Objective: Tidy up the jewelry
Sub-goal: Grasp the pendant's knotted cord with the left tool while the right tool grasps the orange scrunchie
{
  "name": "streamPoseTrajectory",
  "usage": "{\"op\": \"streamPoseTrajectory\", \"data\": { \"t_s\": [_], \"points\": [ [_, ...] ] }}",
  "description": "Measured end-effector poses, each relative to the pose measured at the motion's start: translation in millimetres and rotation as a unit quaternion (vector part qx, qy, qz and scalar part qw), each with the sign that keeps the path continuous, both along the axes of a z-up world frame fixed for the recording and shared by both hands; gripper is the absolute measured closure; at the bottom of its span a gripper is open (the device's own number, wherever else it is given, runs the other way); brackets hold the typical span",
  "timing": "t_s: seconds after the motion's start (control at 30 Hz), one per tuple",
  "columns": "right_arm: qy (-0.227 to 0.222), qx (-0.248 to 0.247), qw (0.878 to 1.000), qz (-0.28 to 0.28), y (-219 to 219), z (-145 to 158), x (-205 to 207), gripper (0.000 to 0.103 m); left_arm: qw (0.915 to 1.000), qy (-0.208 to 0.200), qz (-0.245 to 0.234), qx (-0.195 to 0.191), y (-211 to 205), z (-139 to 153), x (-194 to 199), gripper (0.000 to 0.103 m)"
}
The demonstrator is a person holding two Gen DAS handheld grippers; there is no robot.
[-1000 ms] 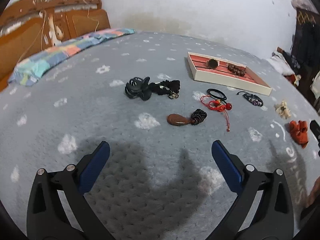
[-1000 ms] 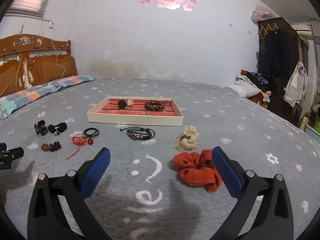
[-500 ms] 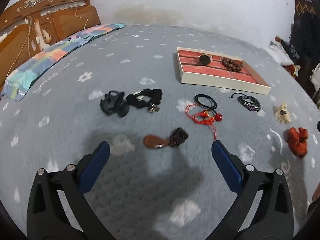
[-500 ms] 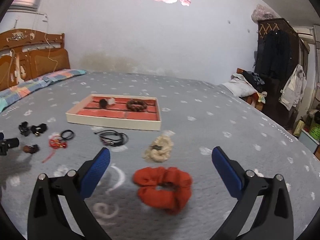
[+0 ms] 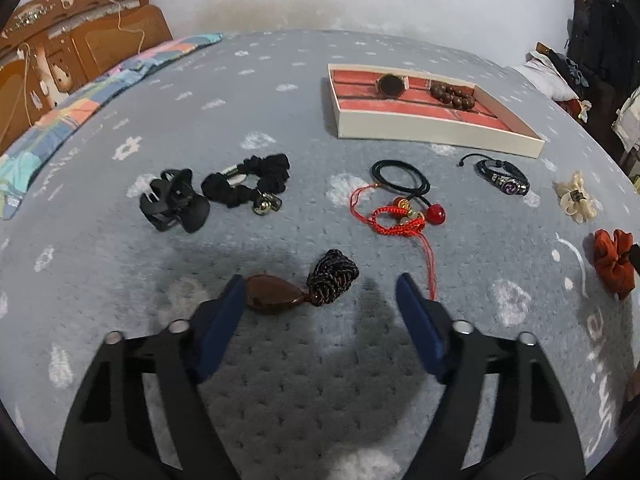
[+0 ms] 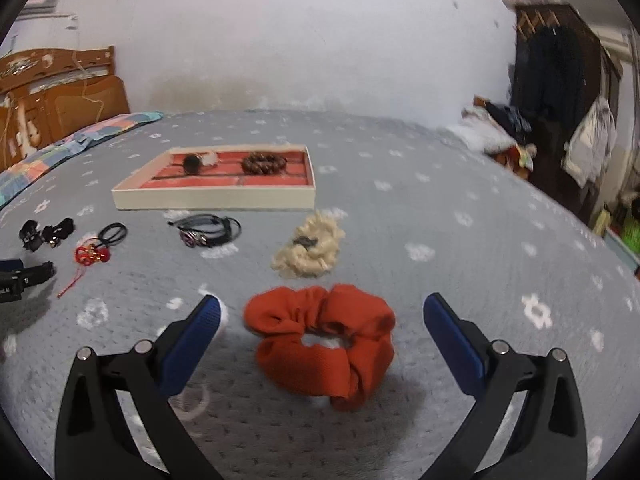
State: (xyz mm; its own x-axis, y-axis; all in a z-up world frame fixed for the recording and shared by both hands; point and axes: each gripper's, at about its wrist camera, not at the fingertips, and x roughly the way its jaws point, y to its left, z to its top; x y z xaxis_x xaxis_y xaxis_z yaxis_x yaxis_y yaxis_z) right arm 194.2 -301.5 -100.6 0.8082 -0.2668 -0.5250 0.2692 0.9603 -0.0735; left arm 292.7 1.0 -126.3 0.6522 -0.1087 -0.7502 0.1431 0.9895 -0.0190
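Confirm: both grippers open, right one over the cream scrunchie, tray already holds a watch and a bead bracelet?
Not quite. The right gripper hangs open over the red scrunchie; the cream scrunchie lies beyond it, as the right wrist view shows. The rest holds.

Dim, soft shadows, fisheye-warped edges

orange scrunchie (image 5: 614, 262) partly behind dark object, brown pendant (image 5: 274, 293) tip behind left fingers (image 5: 224, 320)

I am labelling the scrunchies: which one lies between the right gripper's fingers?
The orange scrunchie, between the open right gripper fingers; the cream scrunchie lies farther away.
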Motion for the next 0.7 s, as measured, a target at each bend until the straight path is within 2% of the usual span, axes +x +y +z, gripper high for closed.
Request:
{"op": "streamPoseTrajectory", "data": {
  "t_s": [0.03, 0.17, 0.27, 0.33, 0.63, 0.7],
  "points": [
    [0.003, 0.004, 1.0, -0.003, -1.9, -1.4, 1.3, 0.004, 1.0, 0.006, -0.004, 0.0, -0.6, -2.4, 3.0, 0.048],
    [0.011, 0.014, 1.0, -0.009, -5.6, -5.9, 4.7, 0.004, 0.9999, 0.001, -0.01, 0.012, -5.1, -3.5, 9.9, 0.053],
    [0.016, 0.015, 1.0, -0.011, -6.5, -8.4, 6.7, 0.005, 0.9997, 0.008, -0.018, 0.017, -8.6, -6.4, 15.1, 0.064],
    [0.02, 0.017, 1.0, -0.013, -7.4, -9.7, 8.5, 0.006, 0.9993, 0.022, -0.024, 0.016, -10.0, -11.0, 17.8, 0.075],
    [0.037, 0.022, 0.999, -0.018, -9.6, -15.3, 15.3, 0.009, 0.9994, 0.026, -0.024, -0.002, -5.8, -15.2, 17.5, 0.077],
    [0.05, 0.026, 0.998, -0.016, -10.4, -18.6, 19.9, 0.015, 0.9994, 0.025, -0.025, -0.002, -5.8, -15.6, 17.6, 0.077]
  ]
}}
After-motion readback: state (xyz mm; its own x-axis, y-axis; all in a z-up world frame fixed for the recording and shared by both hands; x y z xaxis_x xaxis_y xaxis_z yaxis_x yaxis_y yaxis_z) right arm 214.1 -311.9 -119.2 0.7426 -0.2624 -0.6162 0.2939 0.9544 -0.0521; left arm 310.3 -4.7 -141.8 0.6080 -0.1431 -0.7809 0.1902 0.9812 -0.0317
